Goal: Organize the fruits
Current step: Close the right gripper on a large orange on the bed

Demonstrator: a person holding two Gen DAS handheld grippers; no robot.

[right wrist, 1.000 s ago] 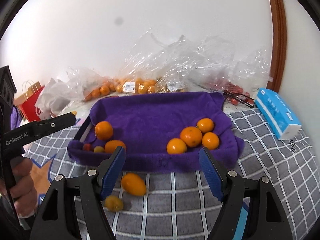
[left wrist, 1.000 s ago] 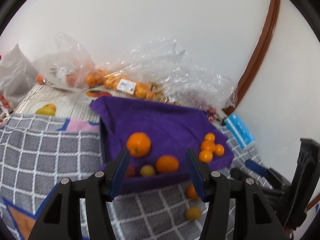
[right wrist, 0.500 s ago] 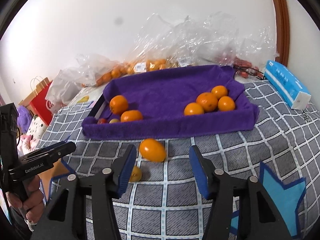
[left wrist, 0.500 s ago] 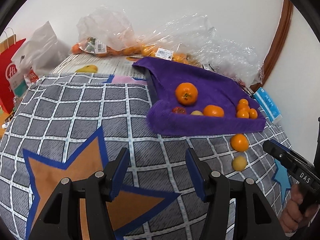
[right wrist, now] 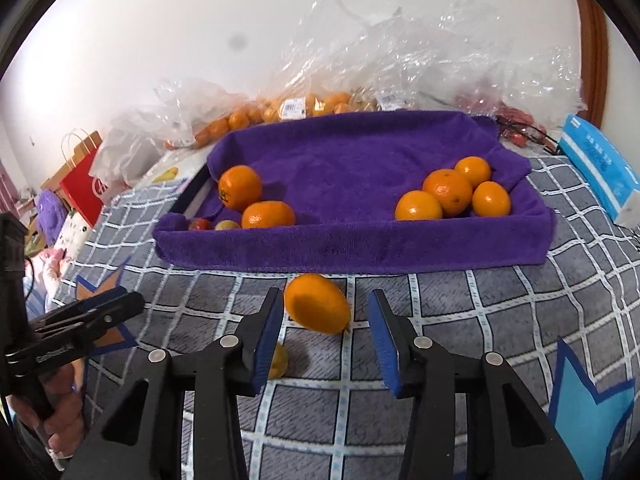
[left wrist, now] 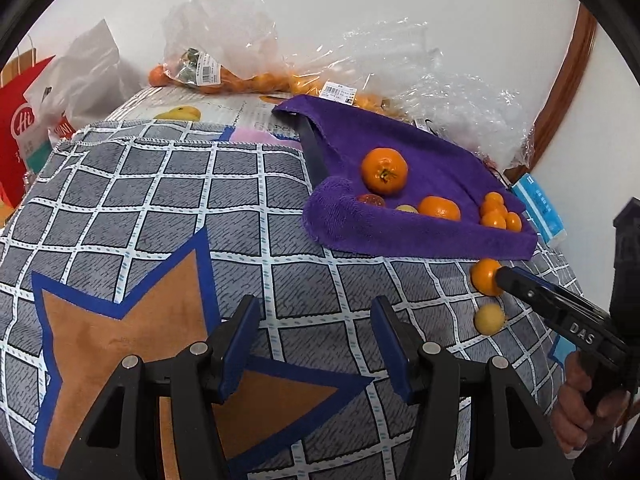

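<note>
The right tool (right wrist: 322, 334) points down at a checked cloth (right wrist: 480, 320), its jaws closing around a loose orange fruit (right wrist: 317, 309) that lies between the blue pads; the left pad looks close to the peel, the right one stands clear. A small yellow fruit (right wrist: 278, 361) sits partly hidden behind its left finger. Just beyond, a purple towel-lined tray (right wrist: 352, 248) holds two clusters of oranges (right wrist: 450, 192), with two small fruits half hidden at its near left corner. The left tool (left wrist: 316, 344) hovers partly open and empty over a star pattern (left wrist: 132, 320). Farthest back, crumpled clear bags (right wrist: 400, 60) blur their contents.
</note>
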